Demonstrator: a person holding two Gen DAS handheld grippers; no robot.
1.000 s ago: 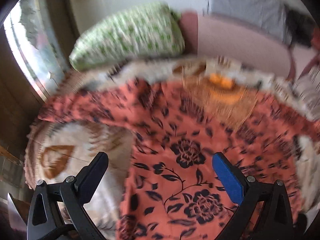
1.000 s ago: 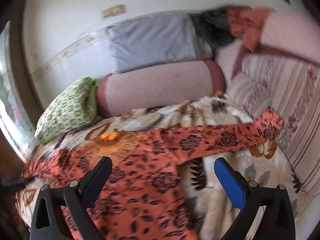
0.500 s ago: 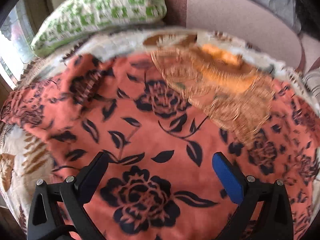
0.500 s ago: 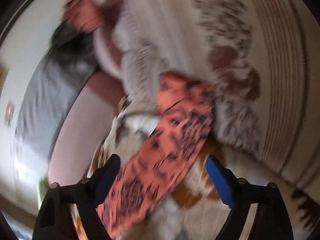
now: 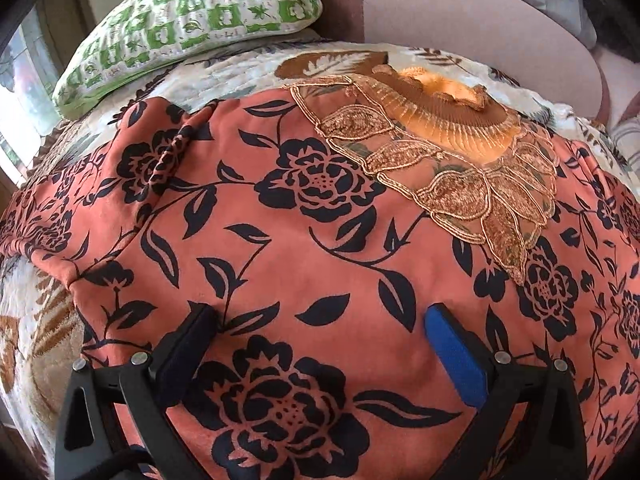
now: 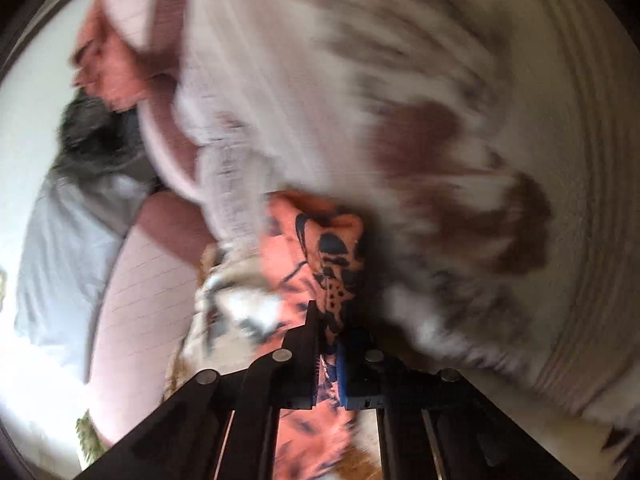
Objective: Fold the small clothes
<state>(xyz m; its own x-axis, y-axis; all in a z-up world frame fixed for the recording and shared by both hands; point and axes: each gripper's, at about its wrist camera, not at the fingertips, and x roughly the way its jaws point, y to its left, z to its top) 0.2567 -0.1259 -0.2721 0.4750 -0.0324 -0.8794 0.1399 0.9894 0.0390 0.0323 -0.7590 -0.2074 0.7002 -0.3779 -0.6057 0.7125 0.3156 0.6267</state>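
Since a second ago, right gripper (image 6: 329, 344) has swung to the sleeve end of the orange floral garment (image 5: 320, 264), jaws clamped on it; left gripper (image 5: 316, 344) presses open on its middle. Thin bite; a hasty pull may slip.

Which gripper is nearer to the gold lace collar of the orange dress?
Left. The left gripper stands open over the dress body, just below the collar. The right gripper is shut on a sleeve, with no collar in its view.
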